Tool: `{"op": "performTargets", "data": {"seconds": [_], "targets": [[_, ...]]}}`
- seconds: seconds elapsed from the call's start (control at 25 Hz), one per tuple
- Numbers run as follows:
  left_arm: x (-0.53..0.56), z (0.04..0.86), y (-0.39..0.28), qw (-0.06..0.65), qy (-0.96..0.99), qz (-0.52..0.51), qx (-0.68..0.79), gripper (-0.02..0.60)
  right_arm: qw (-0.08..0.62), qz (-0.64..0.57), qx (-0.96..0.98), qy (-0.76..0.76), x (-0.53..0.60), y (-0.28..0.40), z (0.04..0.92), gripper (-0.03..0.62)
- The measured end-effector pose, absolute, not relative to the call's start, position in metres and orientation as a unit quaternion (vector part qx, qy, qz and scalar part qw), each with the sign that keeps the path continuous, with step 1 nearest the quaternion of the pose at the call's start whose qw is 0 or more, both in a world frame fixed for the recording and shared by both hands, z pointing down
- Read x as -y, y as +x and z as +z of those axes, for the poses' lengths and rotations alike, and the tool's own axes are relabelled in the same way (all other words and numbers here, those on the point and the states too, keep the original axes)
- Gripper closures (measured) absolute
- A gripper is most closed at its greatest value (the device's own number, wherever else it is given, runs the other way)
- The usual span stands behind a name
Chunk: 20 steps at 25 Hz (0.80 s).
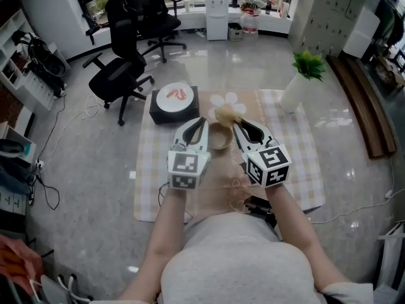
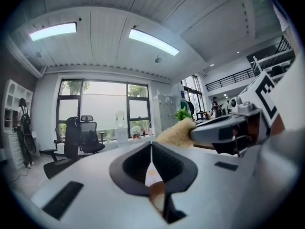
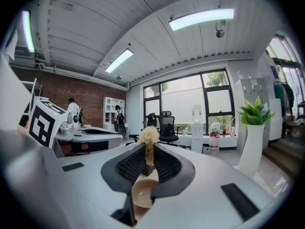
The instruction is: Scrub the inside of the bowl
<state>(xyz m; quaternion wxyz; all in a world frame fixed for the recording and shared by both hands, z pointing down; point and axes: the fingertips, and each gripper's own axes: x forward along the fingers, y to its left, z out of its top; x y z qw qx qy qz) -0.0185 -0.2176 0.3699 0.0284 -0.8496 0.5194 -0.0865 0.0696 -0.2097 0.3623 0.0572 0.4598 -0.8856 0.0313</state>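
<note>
A tan bowl [image 1: 220, 138] stands on the checked cloth [image 1: 288, 163], between and below my two raised grippers. My left gripper [image 1: 201, 120] is shut, with nothing gripped that I can see; in the left gripper view [image 2: 151, 146] the bowl [image 2: 157, 197] shows beneath it through the slit. My right gripper [image 1: 235, 124] is shut on a scrubber [image 1: 226, 114] whose fluffy yellow head sticks out past the tips. The right gripper view shows this gripper [image 3: 148, 149], the scrubber [image 3: 148, 135] and the bowl [image 3: 143, 190] underneath.
A black box with a white plate [image 1: 174, 99] sits at the cloth's far left corner. A white vase with a green plant [image 1: 296, 88] stands at the far right. Office chairs [image 1: 120, 75] stand beyond the table. A small black item [image 1: 258, 204] lies near my body.
</note>
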Motion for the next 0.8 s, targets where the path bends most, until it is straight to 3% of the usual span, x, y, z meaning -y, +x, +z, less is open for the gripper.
{"op": "performTargets", "data": {"seconds": [0.8], "targets": [[0.206, 0.342, -0.010, 0.057, -0.858, -0.032, -0.509, 0.569, 0.041, 0.011, 0.893, 0.448, 0.199, 0.066, 0.347, 0.539]]}}
